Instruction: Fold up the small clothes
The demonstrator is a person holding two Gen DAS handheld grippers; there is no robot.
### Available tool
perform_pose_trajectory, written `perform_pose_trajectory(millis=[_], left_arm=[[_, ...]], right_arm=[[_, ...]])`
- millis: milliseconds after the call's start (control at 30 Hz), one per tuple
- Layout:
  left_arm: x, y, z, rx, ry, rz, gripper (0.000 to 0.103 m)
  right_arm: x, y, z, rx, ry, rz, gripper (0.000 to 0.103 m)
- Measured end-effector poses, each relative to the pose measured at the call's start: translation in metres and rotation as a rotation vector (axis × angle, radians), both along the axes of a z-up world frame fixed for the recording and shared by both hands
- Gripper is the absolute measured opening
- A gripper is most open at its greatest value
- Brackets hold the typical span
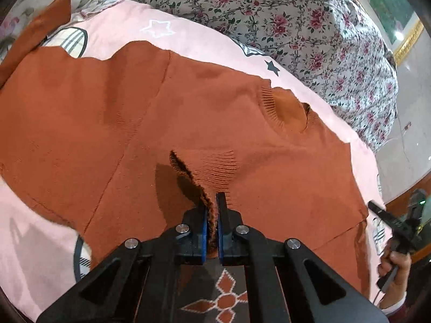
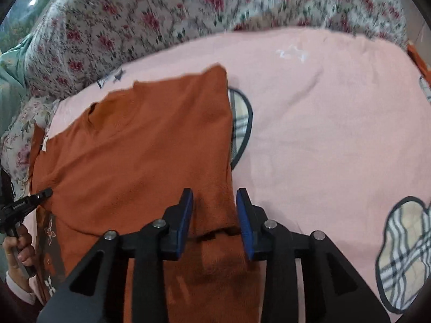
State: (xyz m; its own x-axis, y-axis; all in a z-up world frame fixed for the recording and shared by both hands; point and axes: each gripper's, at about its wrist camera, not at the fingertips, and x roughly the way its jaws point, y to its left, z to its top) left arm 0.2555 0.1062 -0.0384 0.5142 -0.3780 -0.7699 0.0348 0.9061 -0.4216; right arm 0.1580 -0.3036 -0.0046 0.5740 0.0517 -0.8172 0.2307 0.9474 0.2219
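- Pink blanket (image 2: 323, 134) over a floral bed carries the orange sweater (image 1: 107, 113), spread flat.
- Left tool (image 1: 212, 215) is clamped on a ribbed cuff (image 1: 194, 183), sleeve lying ahead across the body.
- Right tool (image 2: 214, 215) gapes empty over the sweater's right edge.

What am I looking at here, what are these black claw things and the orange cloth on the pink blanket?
These are two hand-held grippers, not a robot arm; a person squeezes one in each hand. Each picture comes from a camera mounted on one gripper, looking along its two fingers.

In the left wrist view, the left gripper is shut on a ribbed edge of the orange sweater, probably a cuff. The person's right hand shows at the edge.

In the right wrist view, the right gripper is open, its fingers on either side of the sweater's edge, not pinching it.

The sweater lies spread on a pink blanket with plaid patches, over a floral bedcover.
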Motion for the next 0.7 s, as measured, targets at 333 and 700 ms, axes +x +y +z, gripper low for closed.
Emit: perform_pose_trajectory(millis=[333,700], left_arm=[[0.003,0.004,-0.009,0.028,0.050,-0.007,0.014],[-0.015,0.088,0.040,0.124,-0.050,0.205,0.074]], right_arm=[[0.023,0.005,-0.039,0.062,0.064,0.037,0.040],[0.008,0.026,0.004,0.096,-0.038,0.118,0.041]])
